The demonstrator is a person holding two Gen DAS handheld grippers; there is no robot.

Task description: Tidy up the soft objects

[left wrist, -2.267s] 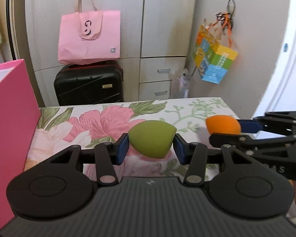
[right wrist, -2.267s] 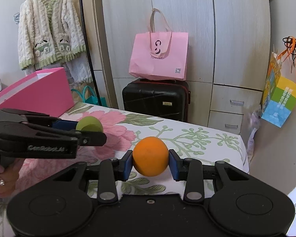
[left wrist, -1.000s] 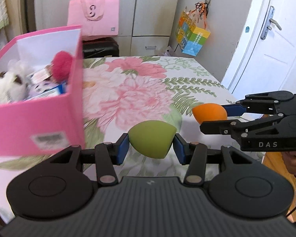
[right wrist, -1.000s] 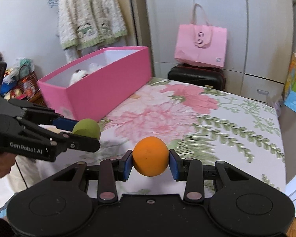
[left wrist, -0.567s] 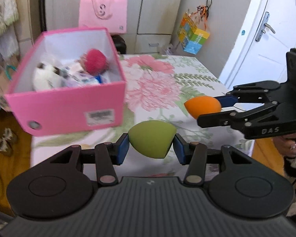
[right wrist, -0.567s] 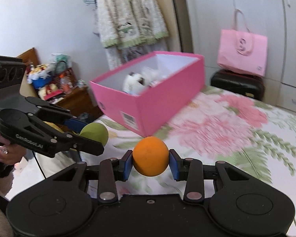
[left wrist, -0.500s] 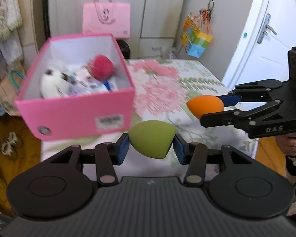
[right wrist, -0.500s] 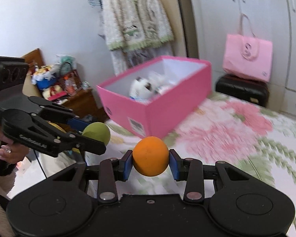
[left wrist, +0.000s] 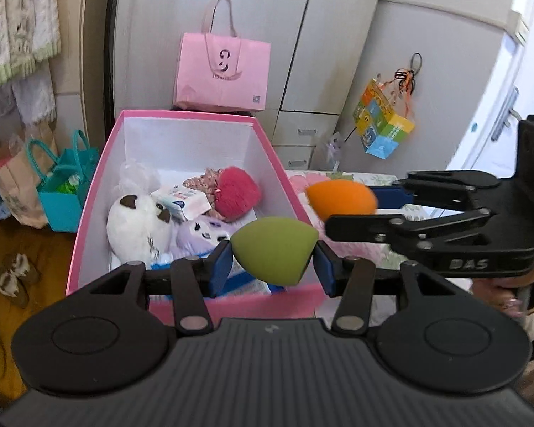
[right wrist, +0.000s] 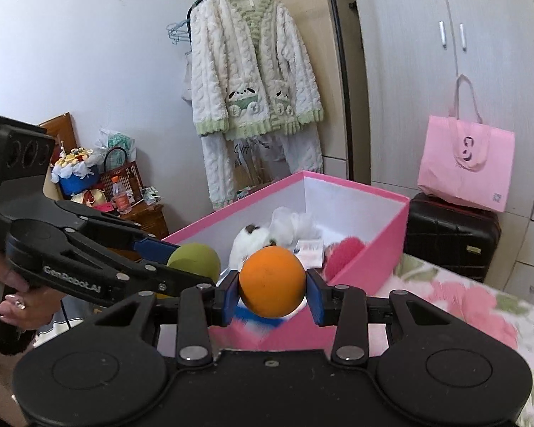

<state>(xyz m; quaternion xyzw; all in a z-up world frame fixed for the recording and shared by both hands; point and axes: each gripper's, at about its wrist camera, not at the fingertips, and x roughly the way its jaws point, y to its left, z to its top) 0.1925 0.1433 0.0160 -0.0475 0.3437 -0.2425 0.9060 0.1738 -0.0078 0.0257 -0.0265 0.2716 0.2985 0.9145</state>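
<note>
My left gripper (left wrist: pixel 272 261) is shut on a green teardrop sponge (left wrist: pixel 274 249), held over the near end of an open pink box (left wrist: pixel 89 213). My right gripper (right wrist: pixel 272 299) is shut on an orange sponge (right wrist: pixel 272 281), just before the box's near wall (right wrist: pixel 373 249). In the left wrist view the orange sponge (left wrist: pixel 340 199) and right gripper (left wrist: pixel 341 204) hang by the box's right wall. In the right wrist view the green sponge (right wrist: pixel 195 259) sits at the left in the left gripper (right wrist: pixel 181 261). Inside the box lie a white plush (left wrist: pixel 139 227), a red pompom (left wrist: pixel 236 192) and a small carton (left wrist: pixel 183 203).
The box stands at the edge of a bed with a floral sheet (right wrist: pixel 480 313). A pink tote (left wrist: pixel 220 71) on a black suitcase (right wrist: pixel 452 238) is behind it, before wardrobes. Bags (left wrist: pixel 64 185) sit on the floor at the left; a fleece jacket (right wrist: pixel 252 71) hangs on a rail.
Both grippers have swung left and risen with their sponges, from over the floral sheet to the pink box. The box now fills the middle of both views. Neither grip changed.
</note>
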